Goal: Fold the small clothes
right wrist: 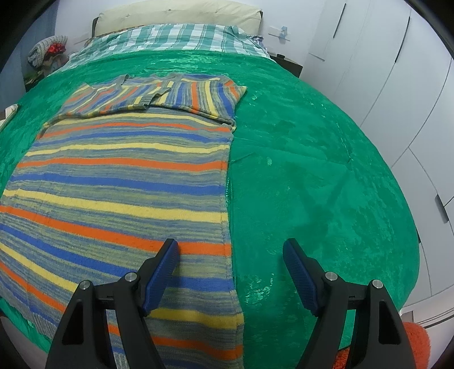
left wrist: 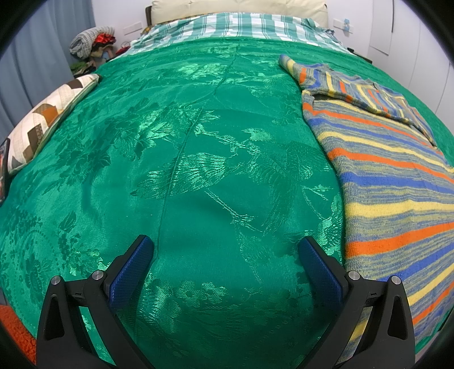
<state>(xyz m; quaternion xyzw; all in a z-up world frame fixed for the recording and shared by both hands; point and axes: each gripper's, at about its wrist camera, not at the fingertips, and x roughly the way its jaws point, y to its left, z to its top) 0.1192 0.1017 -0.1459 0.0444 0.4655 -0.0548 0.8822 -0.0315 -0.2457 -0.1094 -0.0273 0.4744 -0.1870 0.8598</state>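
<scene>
A striped knit sweater (right wrist: 119, 181), in blue, orange, yellow and grey, lies flat on the green bedspread (right wrist: 312, 170). Its sleeves are folded across the chest at the far end. In the left wrist view the sweater (left wrist: 391, 176) lies to the right. My left gripper (left wrist: 225, 247) is open and empty over bare bedspread (left wrist: 170, 170), left of the sweater. My right gripper (right wrist: 231, 252) is open and empty above the sweater's right edge near the hem; its left finger is over the knit, its right finger over the bedspread.
A patterned cushion (left wrist: 42, 122) lies at the bed's left edge. A plaid sheet (left wrist: 241, 28) and a cream headboard (left wrist: 238, 8) are at the far end. A pile of clothes (left wrist: 90, 45) is at the far left. White wardrobes (right wrist: 397, 85) stand on the right.
</scene>
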